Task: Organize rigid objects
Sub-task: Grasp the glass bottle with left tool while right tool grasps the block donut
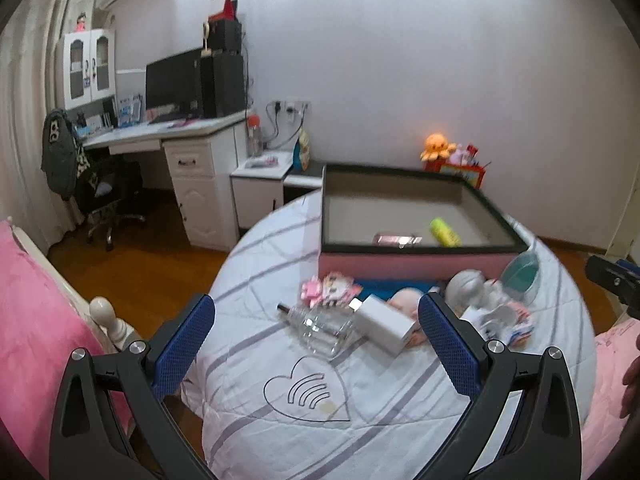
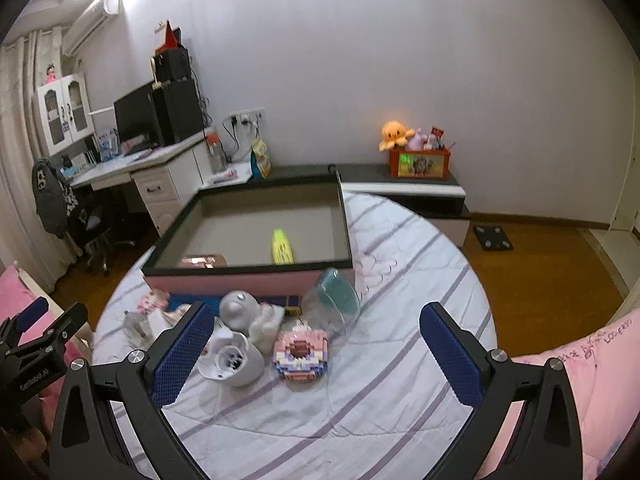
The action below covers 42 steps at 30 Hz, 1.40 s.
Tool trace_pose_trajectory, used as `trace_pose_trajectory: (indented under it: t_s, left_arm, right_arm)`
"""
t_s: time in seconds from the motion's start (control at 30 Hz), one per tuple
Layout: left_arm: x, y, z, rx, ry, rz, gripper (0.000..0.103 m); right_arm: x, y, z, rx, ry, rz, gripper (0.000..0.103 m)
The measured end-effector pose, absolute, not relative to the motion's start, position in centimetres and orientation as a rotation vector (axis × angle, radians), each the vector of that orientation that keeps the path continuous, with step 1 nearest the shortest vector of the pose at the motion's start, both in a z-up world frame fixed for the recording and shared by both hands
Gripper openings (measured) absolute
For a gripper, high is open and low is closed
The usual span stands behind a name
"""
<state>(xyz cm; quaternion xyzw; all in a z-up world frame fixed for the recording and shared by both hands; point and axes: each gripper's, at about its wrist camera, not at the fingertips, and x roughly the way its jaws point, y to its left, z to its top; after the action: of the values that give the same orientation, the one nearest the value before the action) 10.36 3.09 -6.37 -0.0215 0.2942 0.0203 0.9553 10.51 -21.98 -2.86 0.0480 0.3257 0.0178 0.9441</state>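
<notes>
Left gripper [image 1: 316, 344], released and empty, hovers nearest the white charger [image 1: 384, 326], whose long axis runs far-left to near-right; right gripper [image 2: 316, 344], also released, faces the block toy [image 2: 301, 354]. Both lie near the box [image 1: 408, 262].

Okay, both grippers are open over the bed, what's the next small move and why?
Probably ease the left gripper forward and down onto the white charger block. Its jaws stand open and empty, and the block lies almost between them, beside the clear glass bottle. The pink box already holds a yellow tube and a pink item, so loose pieces seem to go there.
</notes>
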Motion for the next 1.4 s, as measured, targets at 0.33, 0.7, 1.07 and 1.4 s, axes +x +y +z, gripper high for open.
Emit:
trace_pose_trajectory:
  t_s: [0.33,0.7,1.07,1.4]
  left_arm:
    - [13.6,4.3,-11.4,-0.044,0.732,0.062,0.103]
    - [17.3,4.7,-13.7,-0.011,0.829,0.054,0.103]
    - [19.1,3.8,-14.3,0.008,0.888,-0.030,0.077]
    - [17.2,4.2,-13.0,-0.029,0.862,-0.048,0.077]
  right_arm:
    - [13.7,-21.3,-8.7,0.049,0.866,0.032,0.103]
    - [16.4,-21.0,-12.4,0.039,0.966,0.060,0.102]
    - [16.7,-19.7,-12.6,-0.033,0.937,0.072,0.058]
    - [15.3,-20.8,-11.1,0.040,0.929,0.128,0.052]
